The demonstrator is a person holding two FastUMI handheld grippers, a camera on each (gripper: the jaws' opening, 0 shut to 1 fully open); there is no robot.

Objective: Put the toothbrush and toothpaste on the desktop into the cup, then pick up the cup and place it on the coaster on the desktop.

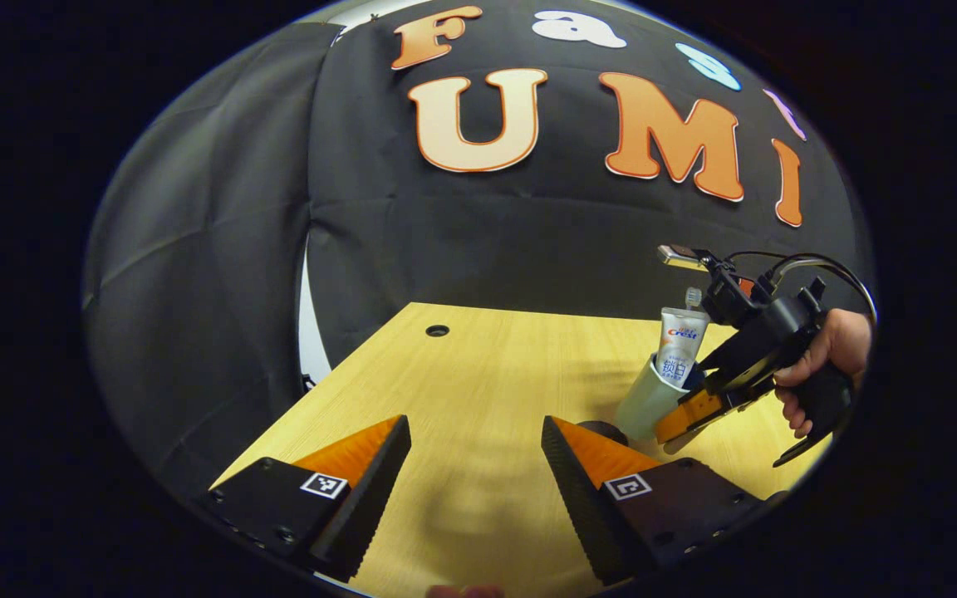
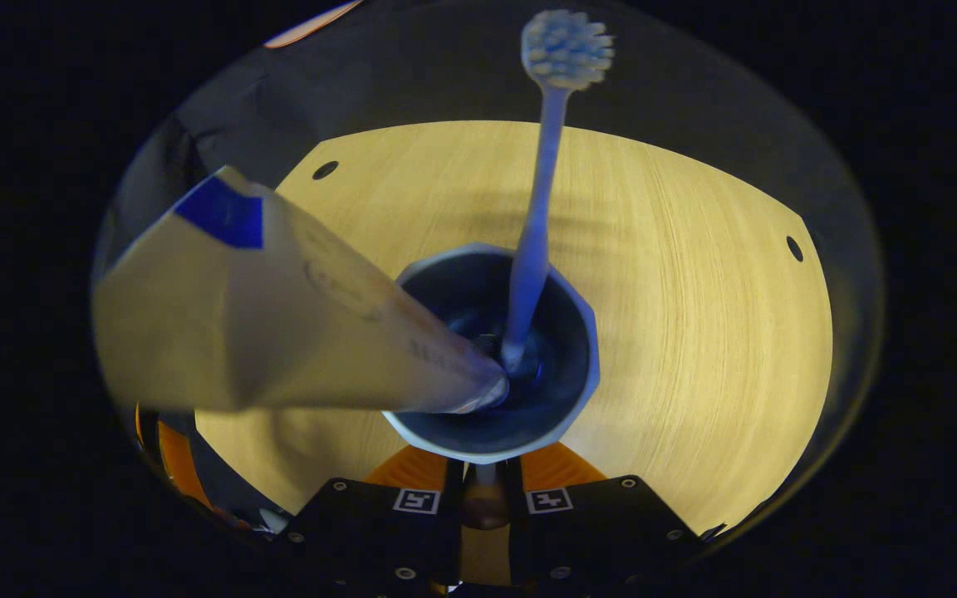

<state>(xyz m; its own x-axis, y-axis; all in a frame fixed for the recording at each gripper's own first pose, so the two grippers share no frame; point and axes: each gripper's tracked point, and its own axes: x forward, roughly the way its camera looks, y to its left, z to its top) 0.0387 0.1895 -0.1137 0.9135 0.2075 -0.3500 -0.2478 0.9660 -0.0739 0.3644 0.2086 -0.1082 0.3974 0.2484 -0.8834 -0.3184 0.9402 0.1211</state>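
The light wood-grain tabletop (image 1: 478,365) runs back to the black cloth wall, with a small round hole (image 1: 437,330) near its far left corner and a straight left edge dropping off beside the wall. Its middle lies bare between the two sets of tongs. The left tongs (image 1: 476,453) hover low over that bare stretch, jaws spread wide and holding nothing.

To the right, a hand (image 1: 819,357) holds the right tongs (image 1: 678,423), which pinch the rim of the pale green, faceted plastic cup (image 1: 645,403); the cup is tilted and seems lifted just off the wood. In the right gripper view the right tongs (image 2: 483,486) sit nearly closed on the near wall of the cup (image 2: 578,332). Inside stand the white toothpaste tube (image 2: 262,324), cap down with its blue-marked crimp leaning out, and the pale toothbrush (image 2: 538,208), bristles up. A dark round coaster (image 1: 603,430) lies just beside the cup's base.
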